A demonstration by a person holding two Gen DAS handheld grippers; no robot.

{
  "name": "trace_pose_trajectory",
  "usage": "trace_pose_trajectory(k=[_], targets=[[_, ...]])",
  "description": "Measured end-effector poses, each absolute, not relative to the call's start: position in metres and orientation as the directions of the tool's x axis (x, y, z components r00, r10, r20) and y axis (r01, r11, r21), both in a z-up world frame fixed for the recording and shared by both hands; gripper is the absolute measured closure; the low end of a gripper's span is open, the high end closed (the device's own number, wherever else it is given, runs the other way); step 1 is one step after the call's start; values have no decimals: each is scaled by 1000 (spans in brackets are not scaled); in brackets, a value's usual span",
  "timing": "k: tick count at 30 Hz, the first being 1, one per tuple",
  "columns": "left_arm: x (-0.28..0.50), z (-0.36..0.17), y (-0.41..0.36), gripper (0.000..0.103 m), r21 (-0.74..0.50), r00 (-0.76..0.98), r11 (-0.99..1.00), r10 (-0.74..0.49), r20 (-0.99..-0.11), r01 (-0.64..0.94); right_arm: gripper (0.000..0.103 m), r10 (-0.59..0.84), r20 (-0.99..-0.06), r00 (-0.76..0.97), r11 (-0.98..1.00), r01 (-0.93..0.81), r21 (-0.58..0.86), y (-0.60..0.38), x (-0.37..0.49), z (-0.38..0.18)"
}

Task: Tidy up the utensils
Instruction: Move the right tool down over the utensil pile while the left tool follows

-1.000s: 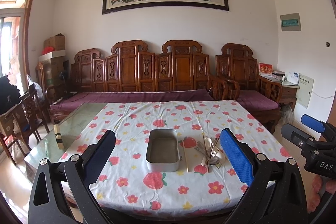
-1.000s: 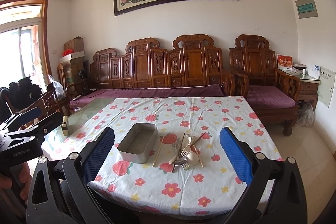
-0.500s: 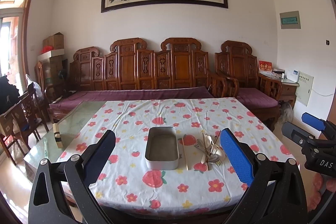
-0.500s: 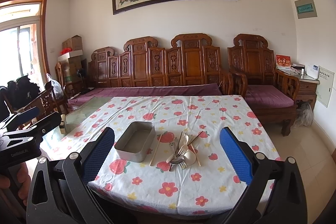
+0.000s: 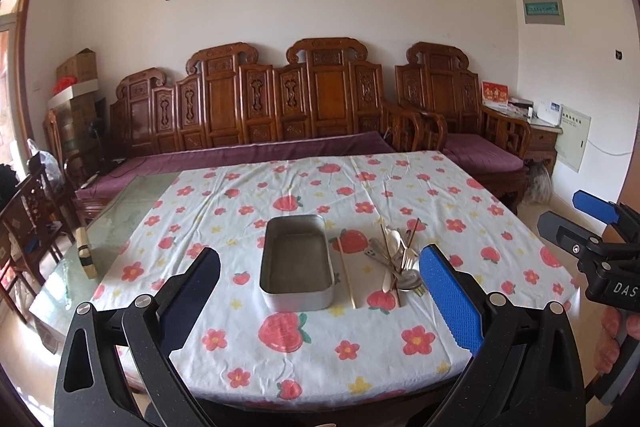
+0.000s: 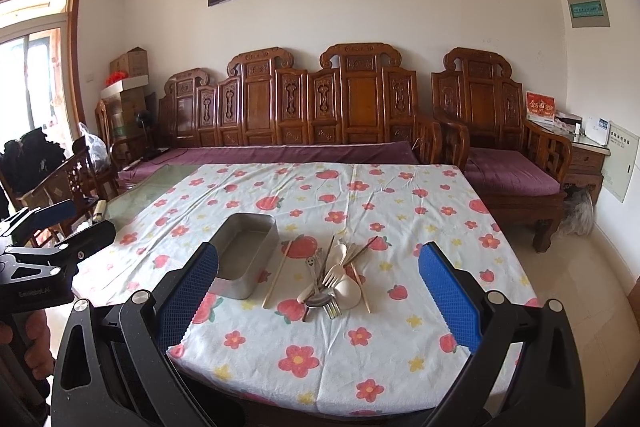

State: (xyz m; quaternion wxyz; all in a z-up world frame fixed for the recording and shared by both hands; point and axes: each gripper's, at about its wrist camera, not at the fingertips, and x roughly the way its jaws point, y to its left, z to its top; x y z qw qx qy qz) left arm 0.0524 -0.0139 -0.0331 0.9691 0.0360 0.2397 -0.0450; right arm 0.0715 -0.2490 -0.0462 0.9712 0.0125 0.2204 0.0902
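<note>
An empty metal rectangular tin [image 5: 296, 263] stands on the flowered tablecloth [image 5: 320, 347]; it also shows in the right wrist view [image 6: 244, 255]. Right of it lies a single chopstick [image 5: 346, 273] [image 6: 277, 275], then a pile of utensils [image 5: 398, 263] [image 6: 334, 279]: forks, spoons, chopsticks. My left gripper [image 5: 320, 291] is open and empty, above the table's near edge, facing the tin. My right gripper [image 6: 318, 291] is open and empty, facing the pile. Each gripper shows at the edge of the other's view.
A carved wooden sofa [image 5: 280, 107] with purple cushions runs behind the table. A wooden armchair [image 6: 500, 147] stands at the right. Wooden chairs [image 5: 32, 219] stand at the left. A small block [image 5: 86, 255] lies on the bare glass at the table's left edge.
Both grippers have moved closer to the table and tilted down a little; the tin and utensils look larger. Nothing on the table has moved.
</note>
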Motion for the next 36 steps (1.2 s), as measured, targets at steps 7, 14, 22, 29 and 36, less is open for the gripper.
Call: trace_pose_trajectory(k=[7,14,22,29,36], targets=[[84,-53,-23,6,32,848,988,-115,-518,153,6,184,-469,864,982,-180,52,-255,109,-66],[117,-74,-28,6,19,815,984,-136,-563,178,10,185,-529,829,981,-187,50,-261,151,-90],[157,-93,-32,6,6,770,975,-171,-614,221,16,179,-606,775,982,-180,60,-267,196,-116],[189,-110,-30,6,-37,738,970,-209,-642,242,29,205,-678,705,971,-231,54,-257,236,-151],[209,-127,-35,6,-47,713,969,-212,-669,244,47,249,-750,612,957,-277,91,-250,288,-200]])
